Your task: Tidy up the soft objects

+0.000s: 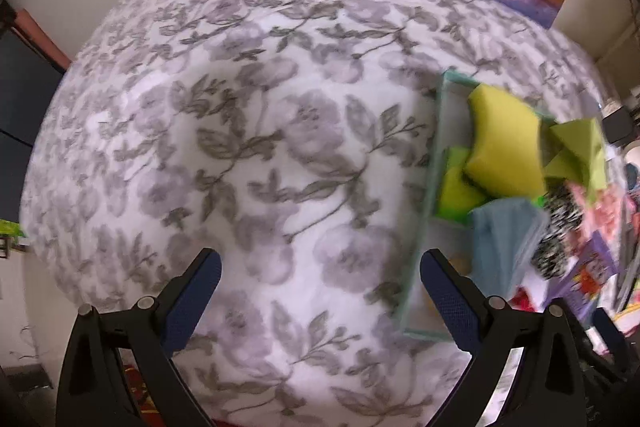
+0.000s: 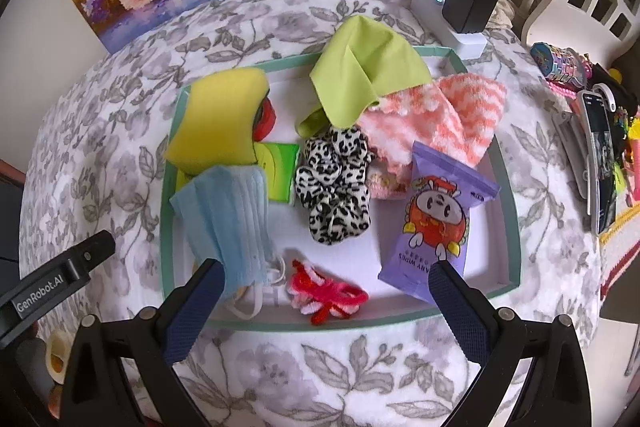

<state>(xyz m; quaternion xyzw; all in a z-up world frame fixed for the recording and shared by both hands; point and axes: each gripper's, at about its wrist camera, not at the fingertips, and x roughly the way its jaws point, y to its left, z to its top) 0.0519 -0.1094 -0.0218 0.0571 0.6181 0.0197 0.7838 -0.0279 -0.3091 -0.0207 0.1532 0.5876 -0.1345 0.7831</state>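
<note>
**A:** Which step is running?

**B:** By my reading, selection. The right gripper (image 2: 324, 273) is hovering with fingers spread and nothing between them, at the near edge of the tray (image 2: 510, 187). The left gripper (image 1: 320, 263) is also standing spread and empty, over the floral cloth (image 1: 240, 107), beside the tray.

**A:** What is the tray holding?

**B:** A yellow sponge (image 2: 222, 121), a blue face mask (image 2: 232, 215), a leopard scrunchie (image 2: 332, 187), a green cloth (image 2: 364, 75), a pink fuzzy sock (image 2: 440, 119), a purple wipes pack (image 2: 436, 219) and a red yarn tie (image 2: 324, 297).

**A:** Next move?

**B:** Probably lowering onto the yarn tie, the nearest item, and pinching it alone.
</note>
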